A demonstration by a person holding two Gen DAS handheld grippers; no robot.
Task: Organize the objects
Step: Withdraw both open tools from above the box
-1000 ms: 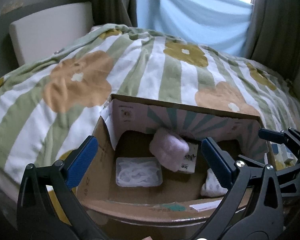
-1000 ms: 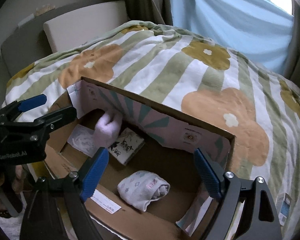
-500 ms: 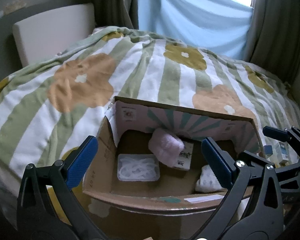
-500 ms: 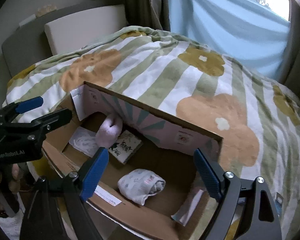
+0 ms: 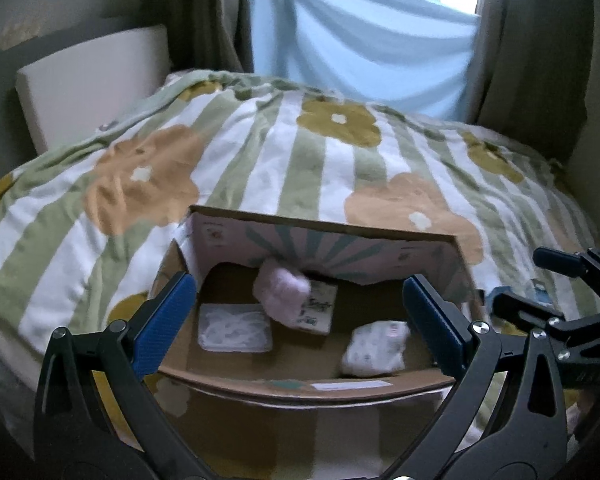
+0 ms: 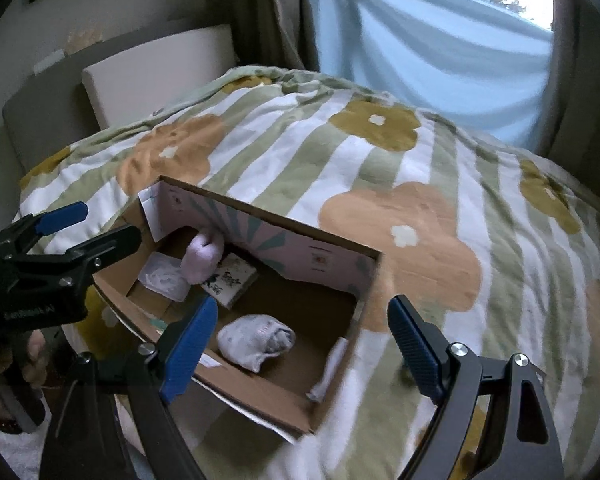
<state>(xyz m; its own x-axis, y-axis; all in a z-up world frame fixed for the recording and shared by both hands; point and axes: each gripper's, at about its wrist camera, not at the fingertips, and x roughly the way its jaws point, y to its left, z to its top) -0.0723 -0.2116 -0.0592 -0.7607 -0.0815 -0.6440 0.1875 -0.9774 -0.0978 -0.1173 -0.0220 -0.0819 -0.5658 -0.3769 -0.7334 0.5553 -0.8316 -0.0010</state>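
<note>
Your left gripper (image 5: 300, 316) fills the bottom of the left wrist view, its blue-padded jaws spread wide and holding nothing; your right gripper (image 6: 300, 344) does the same at the bottom of the right wrist view, jaws also spread and empty. Each tool shows at the edge of the other's frame.

Just beyond the fingertips, at lower centre of both frames, an open brown cardboard box (image 5: 300, 386) sits on the bed, its far inner wall printed with pink and teal rays. Inside, nearest you and toward the right of the left view, lies a rolled white patterned sock bundle (image 5: 374, 348). At the box's left lies a flat clear packet of white material (image 5: 234, 330). Between them, against the far wall, a fluffy pale pink bundle (image 5: 282, 292) rests partly on a small square printed card pack (image 5: 320, 308).

Behind the box, a green-and-white striped blanket with orange flowers (image 5: 300, 152) covers the bed. At upper left stands a cream headboard cushion (image 5: 88, 80); at upper centre hangs a light blue curtain (image 5: 372, 52).
</note>
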